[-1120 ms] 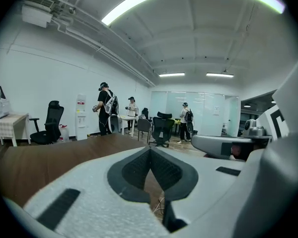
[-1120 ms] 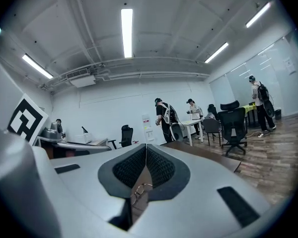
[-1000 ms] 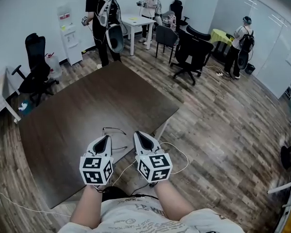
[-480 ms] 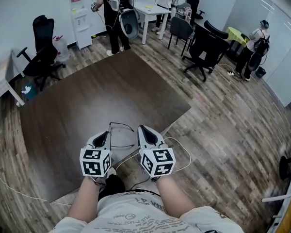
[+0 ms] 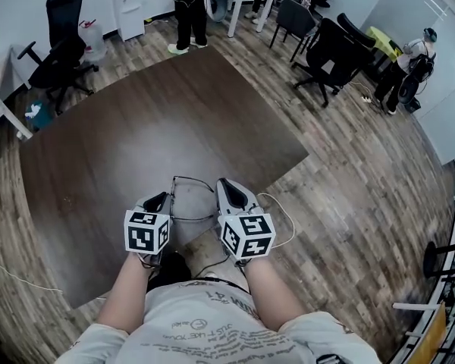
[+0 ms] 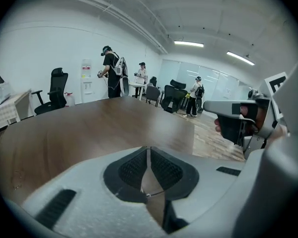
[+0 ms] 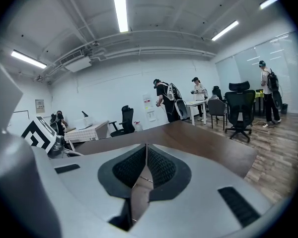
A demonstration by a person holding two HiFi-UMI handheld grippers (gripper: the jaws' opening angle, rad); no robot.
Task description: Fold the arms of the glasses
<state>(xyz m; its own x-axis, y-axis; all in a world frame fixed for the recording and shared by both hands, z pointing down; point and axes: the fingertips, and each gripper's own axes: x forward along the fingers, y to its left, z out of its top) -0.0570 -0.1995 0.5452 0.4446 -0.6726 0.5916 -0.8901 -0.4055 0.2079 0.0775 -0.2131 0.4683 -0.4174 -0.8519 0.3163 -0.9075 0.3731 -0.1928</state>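
Head view: the wire-framed glasses [image 5: 191, 198] lie with arms open at the near edge of the brown table [image 5: 136, 127], between the left gripper [image 5: 158, 201] and right gripper [image 5: 226, 189]. Both grippers' jaws are pressed together and seem to hold nothing. They flank the frame, probably to push each arm inward.

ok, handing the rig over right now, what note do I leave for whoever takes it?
Left tool: shut, no grip that I can see, tip by the left side of the glasses.
Right tool: shut, same, by their right side.
Glasses: thin wire frame, flat on the brown table near its front edge, between the two tools.
Done: nothing; both arms look unfolded.
Left: fold each arm in.
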